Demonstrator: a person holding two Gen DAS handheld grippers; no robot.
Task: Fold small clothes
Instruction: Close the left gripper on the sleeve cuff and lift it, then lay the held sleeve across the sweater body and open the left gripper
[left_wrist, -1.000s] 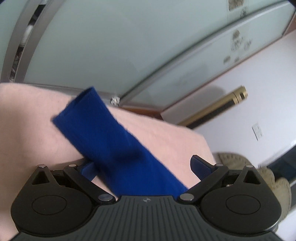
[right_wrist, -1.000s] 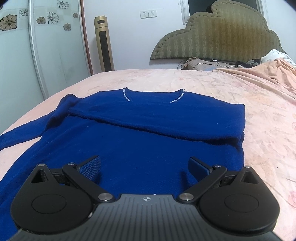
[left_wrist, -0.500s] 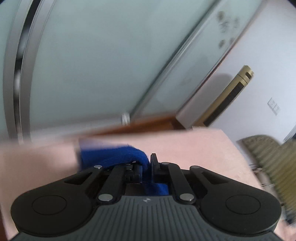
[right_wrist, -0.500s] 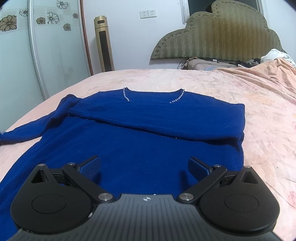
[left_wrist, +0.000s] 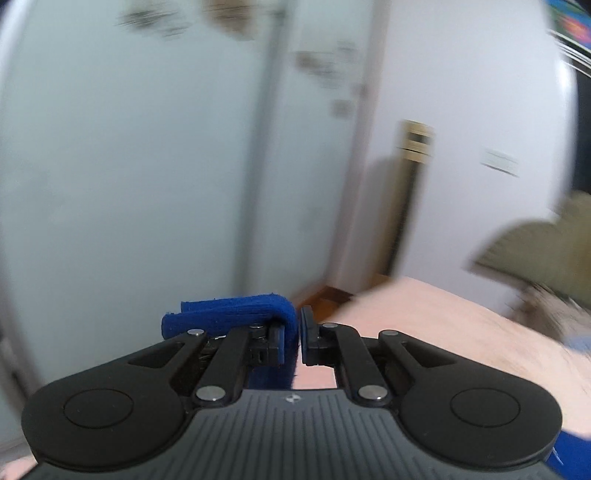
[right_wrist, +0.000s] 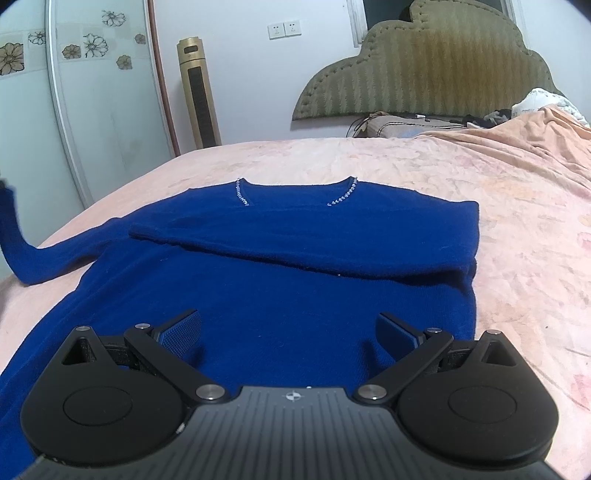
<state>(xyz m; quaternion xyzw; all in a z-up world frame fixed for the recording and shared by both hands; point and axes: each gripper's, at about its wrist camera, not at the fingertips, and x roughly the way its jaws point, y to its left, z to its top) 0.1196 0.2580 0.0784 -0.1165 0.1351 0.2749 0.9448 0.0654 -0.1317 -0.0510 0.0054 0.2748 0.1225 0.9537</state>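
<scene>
The left claw (left_wrist: 299, 334) pinched the blue sleeve (left_wrist: 236, 314) tight; the right claw (right_wrist: 288, 332) hung wide open over the blue sweater (right_wrist: 280, 295). The sweater lay on the pink bed (right_wrist: 517, 206).

One blue sweater (right_wrist: 280, 295) is seen spread on one bed (right_wrist: 517, 229), with two sleeves counted: one folded across the chest, one lifted at the left edge of the frame. Two grippers are counted, the left gripper (left_wrist: 298, 334) and the right gripper (right_wrist: 288, 332), each with two fingers. One headboard (right_wrist: 424, 70), one tower fan (right_wrist: 197, 92) and two wall sockets (right_wrist: 284, 28) are seen.
</scene>
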